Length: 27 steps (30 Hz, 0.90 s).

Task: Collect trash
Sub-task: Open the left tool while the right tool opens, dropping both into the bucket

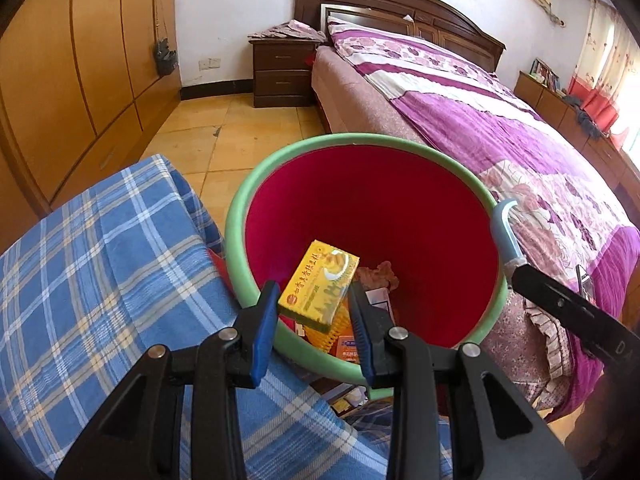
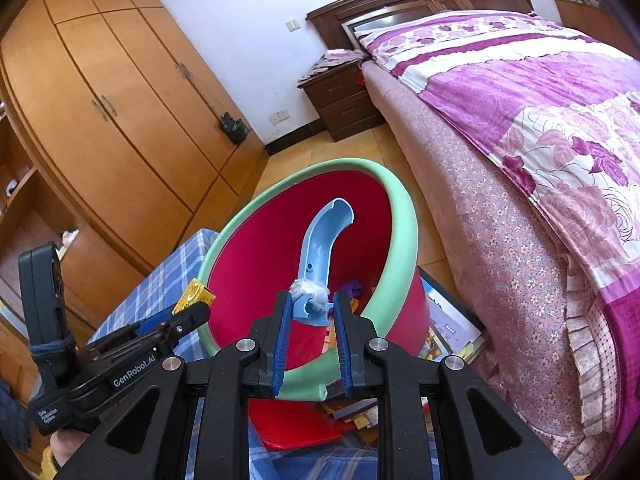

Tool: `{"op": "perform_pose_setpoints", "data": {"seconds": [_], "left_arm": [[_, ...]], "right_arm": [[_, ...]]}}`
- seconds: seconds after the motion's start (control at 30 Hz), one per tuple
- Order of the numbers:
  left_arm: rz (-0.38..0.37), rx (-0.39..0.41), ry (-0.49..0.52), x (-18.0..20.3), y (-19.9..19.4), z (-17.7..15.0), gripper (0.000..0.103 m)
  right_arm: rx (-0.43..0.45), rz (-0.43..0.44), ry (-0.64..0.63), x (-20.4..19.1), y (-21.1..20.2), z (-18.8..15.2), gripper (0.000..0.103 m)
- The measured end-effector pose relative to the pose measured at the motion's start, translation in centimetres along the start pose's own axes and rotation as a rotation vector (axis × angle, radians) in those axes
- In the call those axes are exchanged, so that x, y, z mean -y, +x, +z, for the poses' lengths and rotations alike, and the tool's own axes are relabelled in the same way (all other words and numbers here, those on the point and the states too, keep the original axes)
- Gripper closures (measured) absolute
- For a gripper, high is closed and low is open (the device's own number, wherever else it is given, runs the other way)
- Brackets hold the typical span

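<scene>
A red trash bin with a green rim (image 1: 236,216) stands between a plaid-covered surface and the bed. My left gripper (image 1: 314,286) is shut on a yellow carton (image 1: 324,272), held over the bin's near side. Beneath it lie orange packets (image 1: 340,340) and a crumpled scrap (image 1: 378,274). My right gripper (image 2: 314,296) is shut on the base of a curved light-blue plastic piece (image 2: 324,236) with white fluff on it, just above the bin's rim (image 2: 404,216). The left gripper (image 2: 200,312) with the carton (image 2: 194,294) shows at the left. From the left wrist, the right gripper (image 1: 516,270) and the blue piece (image 1: 502,228) are over the right rim.
A blue plaid cloth (image 1: 100,260) covers the surface left of the bin. The bed with its purple floral quilt (image 2: 540,120) runs along the right. Magazines (image 2: 452,328) lie on the floor by the bin. A wooden wardrobe (image 2: 120,100) and a nightstand (image 1: 282,70) stand farther off.
</scene>
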<state>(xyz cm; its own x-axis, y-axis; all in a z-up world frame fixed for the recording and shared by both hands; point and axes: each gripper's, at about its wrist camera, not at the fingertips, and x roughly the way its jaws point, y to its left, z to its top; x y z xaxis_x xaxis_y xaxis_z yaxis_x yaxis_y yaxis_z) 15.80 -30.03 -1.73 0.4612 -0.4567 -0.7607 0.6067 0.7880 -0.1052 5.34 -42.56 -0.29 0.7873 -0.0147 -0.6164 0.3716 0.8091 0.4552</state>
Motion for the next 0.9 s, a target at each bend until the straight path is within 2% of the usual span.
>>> {"op": "perform_pose_setpoints", "data": {"seconds": [0.03,0.07,0.13,0.33,0.9], "left_arm": [[-0.004,-0.003,0.002,0.0,0.1,0.0,0.065],[-0.006,-0.005,0.003,0.0,0.1,0.0,0.058],[0.001,0.002,0.006,0.1,0.1,-0.1,0.054],[0.014,-0.011,0.003,-0.1,-0.1,-0.6,0.054],[0.08,-0.006,-0.158,-4.2,-2.0,-2.3,0.051]], "right_arm": [[0.0,-0.002,0.002,0.1,0.1,0.0,0.082],[-0.001,-0.003,0.004,0.2,0.1,0.0,0.082],[-0.002,-0.003,0.008,0.3,0.2,0.0,0.082],[-0.008,-0.012,0.016,0.8,0.8,0.0,0.082],[-0.026,-0.031,-0.049,0.2,3.4,1.0,0.079]]}}
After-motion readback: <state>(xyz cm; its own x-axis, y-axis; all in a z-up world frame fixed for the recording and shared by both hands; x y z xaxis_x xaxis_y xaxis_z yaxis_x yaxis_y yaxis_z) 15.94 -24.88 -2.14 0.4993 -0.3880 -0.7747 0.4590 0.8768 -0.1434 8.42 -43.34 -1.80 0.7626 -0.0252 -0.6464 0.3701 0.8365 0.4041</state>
